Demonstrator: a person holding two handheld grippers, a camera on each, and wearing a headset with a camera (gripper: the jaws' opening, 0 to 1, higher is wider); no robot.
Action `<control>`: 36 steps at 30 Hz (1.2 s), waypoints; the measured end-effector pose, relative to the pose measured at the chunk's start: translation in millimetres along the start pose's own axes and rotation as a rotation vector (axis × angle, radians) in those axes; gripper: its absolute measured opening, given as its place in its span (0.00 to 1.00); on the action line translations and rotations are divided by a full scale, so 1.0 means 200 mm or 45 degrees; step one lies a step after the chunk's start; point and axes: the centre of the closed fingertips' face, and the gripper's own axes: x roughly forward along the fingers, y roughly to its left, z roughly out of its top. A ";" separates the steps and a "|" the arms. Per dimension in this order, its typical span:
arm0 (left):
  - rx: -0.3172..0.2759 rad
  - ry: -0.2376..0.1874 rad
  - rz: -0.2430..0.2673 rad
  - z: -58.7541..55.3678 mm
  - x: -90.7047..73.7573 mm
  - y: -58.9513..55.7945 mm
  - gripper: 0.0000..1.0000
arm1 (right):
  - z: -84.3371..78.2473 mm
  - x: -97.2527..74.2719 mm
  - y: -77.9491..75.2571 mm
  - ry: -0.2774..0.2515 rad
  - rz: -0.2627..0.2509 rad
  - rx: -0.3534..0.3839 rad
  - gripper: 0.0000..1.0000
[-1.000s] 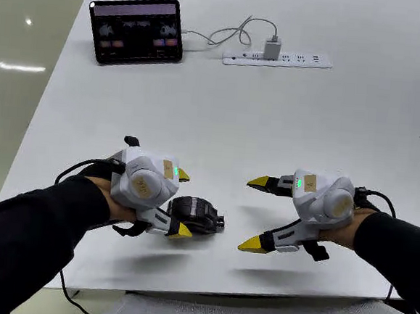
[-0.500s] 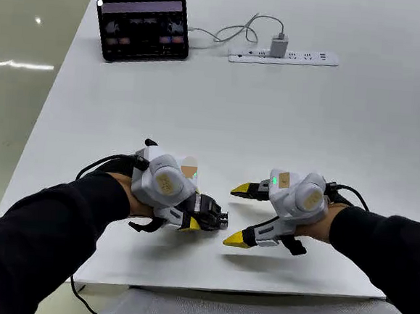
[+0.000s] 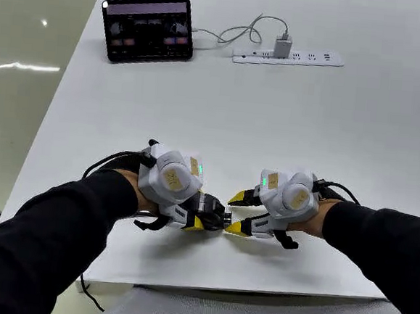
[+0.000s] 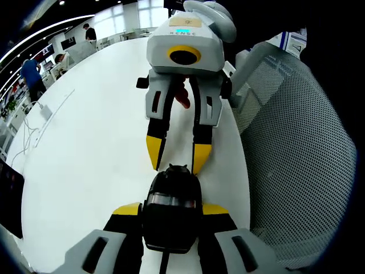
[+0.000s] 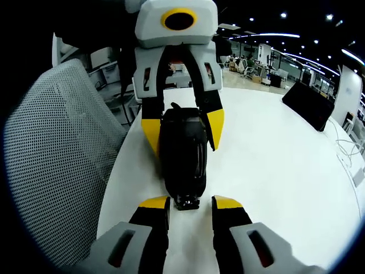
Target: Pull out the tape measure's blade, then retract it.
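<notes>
tablet [image 3: 147, 28] is propped up at the far left of the white table [image 3: 342, 138], screen lit. closer in, near the front edge, the left gripper [image 3: 200, 211] has its jaws clamped on the sides of the black tape measure [image 3: 211, 211]. the case sits on the tabletop between the yellow tips, and in the left gripper view it's wedged tight. the nose of the tape measure points at the right gripper [image 3: 235, 213], which faces it tip to tip. those jaws are only a narrow gap apart, one on each side of the blade's end hook, and in the right gripper view there's a sliver of table showing on both sides of it. further right at the back, a white power strip [image 3: 287, 57] with a charger plugged in.
</notes>
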 end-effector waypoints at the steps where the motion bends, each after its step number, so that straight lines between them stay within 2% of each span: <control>1: 0.008 -0.001 0.010 0.00 0.00 0.00 0.32 | 0.00 0.00 0.01 0.007 0.005 -0.011 0.23; 4: 0.008 -0.010 0.029 0.00 0.00 0.00 0.32 | -0.01 0.03 0.03 0.030 0.012 -0.041 0.16; 5: 0.009 -0.012 0.030 0.00 0.00 0.00 0.32 | -0.02 0.03 0.01 0.065 -0.022 -0.111 0.14; 6: 0.012 -0.011 0.030 0.00 0.00 0.01 0.32 | -0.02 0.03 -0.01 0.067 -0.051 -0.140 0.12; 7: 0.018 -0.008 0.026 0.00 0.00 0.01 0.32 | -0.02 0.03 0.01 0.057 -0.015 -0.089 0.12; 8: 0.019 -0.006 0.024 0.00 0.00 0.01 0.32 | -0.02 0.03 0.01 0.058 -0.008 -0.067 0.11; 10: 0.020 -0.005 0.019 0.00 0.00 0.01 0.32 | -0.02 0.03 0.01 0.067 -0.004 -0.088 0.10; 17: 0.008 -0.009 0.022 -0.01 -0.01 0.01 0.32 | -0.04 0.02 0.00 0.071 -0.003 -0.035 0.08; 30: 0.009 -0.026 0.015 -0.01 -0.01 0.01 0.32 | -0.07 -0.02 -0.01 0.093 -0.013 -0.013 0.08; 36: 0.005 -0.033 0.013 0.00 0.00 0.01 0.32 | -0.06 -0.01 0.00 0.126 -0.007 -0.067 0.11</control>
